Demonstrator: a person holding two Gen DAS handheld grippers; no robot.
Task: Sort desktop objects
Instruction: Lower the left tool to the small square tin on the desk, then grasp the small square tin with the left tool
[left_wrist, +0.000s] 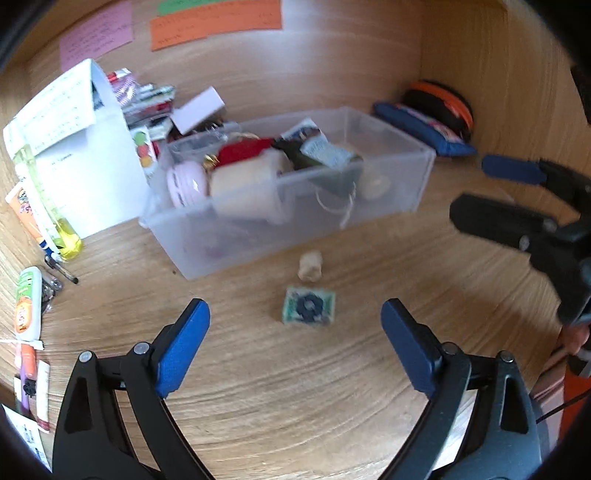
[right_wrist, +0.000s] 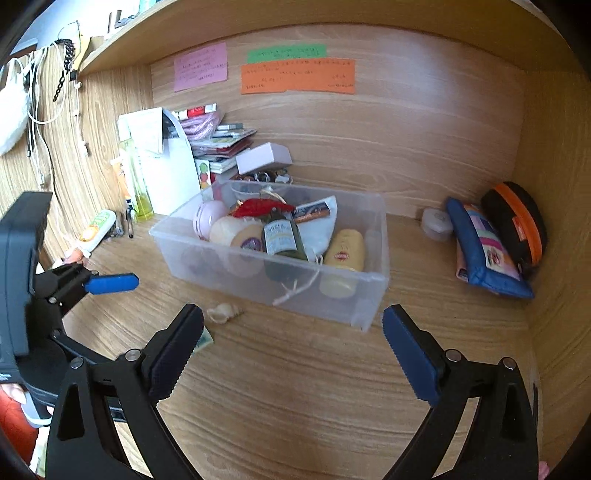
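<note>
Wood-grain desk surface (right_wrist: 295, 387) inside a wooden alcove, coloured paper notes (right_wrist: 297, 75) stuck on the back wall. We hold the left gripper (left_wrist: 295, 338) spread wide and holding nothing, low over the desk. Just ahead of its blue pads (left_wrist: 183, 343) a small green square patterned tile (left_wrist: 309, 305) lies flat, and a small cream seashell (left_wrist: 310, 265) sits just beyond it, apart from it. We hold the right gripper (right_wrist: 293, 341) wide apart too, also carrying nothing; the same shell (right_wrist: 223, 313) lies near its left finger. Behind the shell stands a clear rectangular plastic bin (right_wrist: 369, 295) filled with a dark green bottle (right_wrist: 282, 240), a cream jar, a pink round case and a red item. Further right, a blue zip pouch (right_wrist: 484, 254) leans beside a black-and-orange round case (right_wrist: 517, 221). White papers and tubes crowd the left wall.
</note>
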